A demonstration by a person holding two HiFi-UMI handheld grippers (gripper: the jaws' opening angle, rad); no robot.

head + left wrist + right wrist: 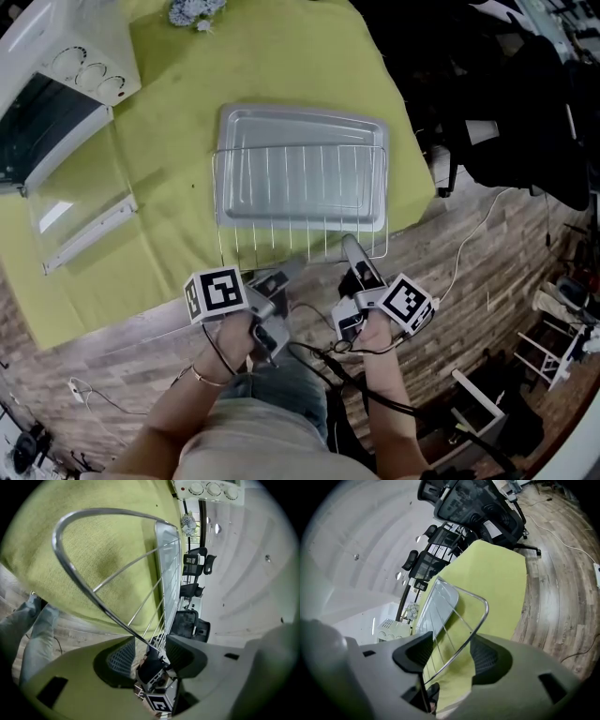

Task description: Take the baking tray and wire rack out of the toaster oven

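Closest in, the person's two hands hold the grippers at the near edge of the tabletop, marker cubes up. The left gripper [277, 283] has its jaws apart; in the left gripper view [150, 648] the near rail of the wire rack [96, 592] runs through the gap, and neither pad presses on it. The right gripper [361, 267] stands wide open too, and in the right gripper view [450, 651] the rack's rounded corner [486, 609] sits between the jaws, not clamped. Both task pieces are out on the green cloth [272, 56]. The baking tray [300, 127] lies flat in the middle of it, and the wire rack [300, 204] lies on top of the tray, its near end reaching past the tray's front rim toward the grippers. Off to the far left sits the toaster oven [56, 84], with its glass door [80, 220] dropped open onto the cloth, well apart from the tray. A small bunch of flowers [197, 11] rests at the far edge.
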